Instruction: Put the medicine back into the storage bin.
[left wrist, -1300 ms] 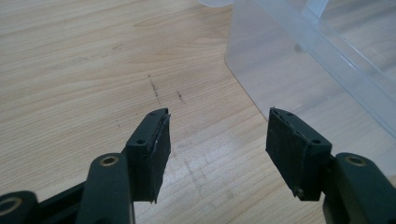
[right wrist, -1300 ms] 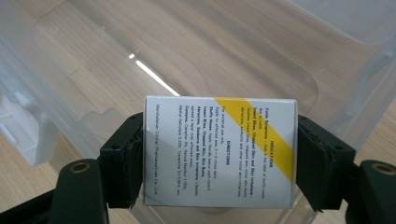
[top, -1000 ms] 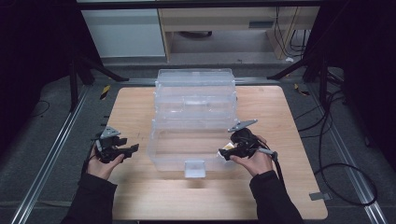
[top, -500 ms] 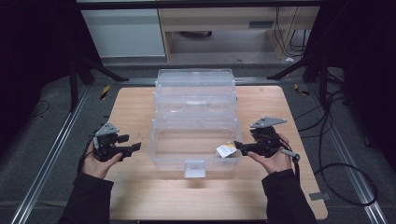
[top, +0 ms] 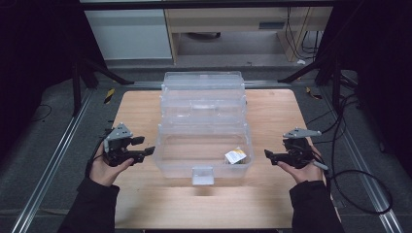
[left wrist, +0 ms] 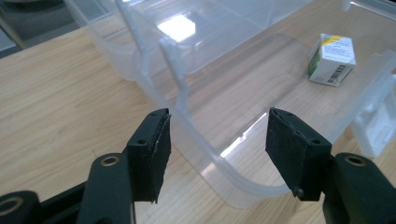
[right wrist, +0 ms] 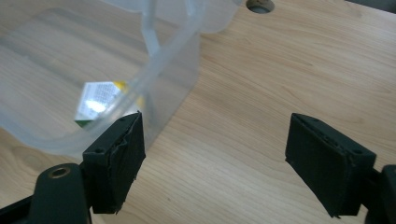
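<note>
A clear plastic tiered box point(top: 204, 99) stands open in the middle of the wooden table point(top: 277, 111). A small white, yellow and green carton point(top: 236, 156) lies in its front compartment, near the right wall. My left gripper point(top: 144, 145) hovers just left of the box, open; its jaws have just been closing a little. In the left gripper view its gripper point(left wrist: 217, 140) faces the box's corner point(left wrist: 187, 93), with nothing pressed between the pads. My right gripper point(top: 268, 154) is right of the box and open. Its jaws point(right wrist: 215, 154) have opened slightly and hold nothing.
A white latch point(top: 202, 175) sticks out from the box's front wall. Bare wood lies on both sides of the box and in front of it. Cables trail over the floor at the right, and a cabinet stands behind the table.
My right gripper has pulled back to the right, out of the box, leaving the carton inside. The left gripper has risen a little beside the box.
</note>
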Demonstrator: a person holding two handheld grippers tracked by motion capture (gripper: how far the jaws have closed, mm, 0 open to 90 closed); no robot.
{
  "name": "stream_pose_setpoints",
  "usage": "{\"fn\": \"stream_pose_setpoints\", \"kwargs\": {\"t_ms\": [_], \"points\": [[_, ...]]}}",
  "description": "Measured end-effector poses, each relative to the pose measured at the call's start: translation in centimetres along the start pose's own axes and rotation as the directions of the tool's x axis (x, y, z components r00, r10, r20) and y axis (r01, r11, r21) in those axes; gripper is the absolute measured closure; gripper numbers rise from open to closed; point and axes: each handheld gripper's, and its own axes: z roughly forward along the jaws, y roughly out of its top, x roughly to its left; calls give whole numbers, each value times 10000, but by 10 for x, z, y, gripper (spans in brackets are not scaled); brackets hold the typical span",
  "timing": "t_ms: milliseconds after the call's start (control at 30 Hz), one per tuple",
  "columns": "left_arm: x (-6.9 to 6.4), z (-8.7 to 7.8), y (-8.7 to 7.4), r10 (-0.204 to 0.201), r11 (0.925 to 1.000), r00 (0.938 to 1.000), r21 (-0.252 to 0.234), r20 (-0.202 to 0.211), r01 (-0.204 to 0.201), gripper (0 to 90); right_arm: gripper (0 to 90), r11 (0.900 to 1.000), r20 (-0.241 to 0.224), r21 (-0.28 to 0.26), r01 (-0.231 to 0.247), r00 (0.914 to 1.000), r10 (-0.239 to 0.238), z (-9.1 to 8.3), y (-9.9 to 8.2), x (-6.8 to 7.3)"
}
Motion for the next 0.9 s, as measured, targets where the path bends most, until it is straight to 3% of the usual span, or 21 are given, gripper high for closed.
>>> {"fn": "stream_pose_setpoints", "kwargs": {"t_ms": [233, 367, 500, 533, 600, 633, 900], "points": [[-16, 9, 15, 556, 9984, 9965, 48, 624, -560, 410, 191, 9999, 61, 102, 22, 10000, -23, 2, -9, -9], [-27, 16, 26, 932, 9954, 9895, 96, 1105, -948, 413, 191, 9999, 135, 149, 76, 9999, -78, 5, -13, -12], [-37, 25, 36, 1256, 9916, 9808, 116, 1491, -1288, 409, 190, 9996, 234, 282, 5, 9997, -12, 7, -18, -14], [-38, 29, 39, 1498, 9886, 9736, -100, 1722, -1504, 408, 191, 9993, 199, 371, -7, 9998, 0, 8, -19, -14], [-44, 32, 41, 1407, 9886, 9744, 283, 1752, -1478, 411, 191, 9992, 249, 393, 103, 9996, -113, 10, -22, -13], [-47, 35, 43, 1488, 9870, 9717, 332, 1835, -1575, 412, 190, 9990, 204, 426, 111, 9997, -120, 10, -22, -13], [-65, 52, 51, 2006, 9725, 9435, 630, 2638, -2243, 424, 190, 9987, 288, 446, 231, 9993, -244, 11, -25, -16]]}}
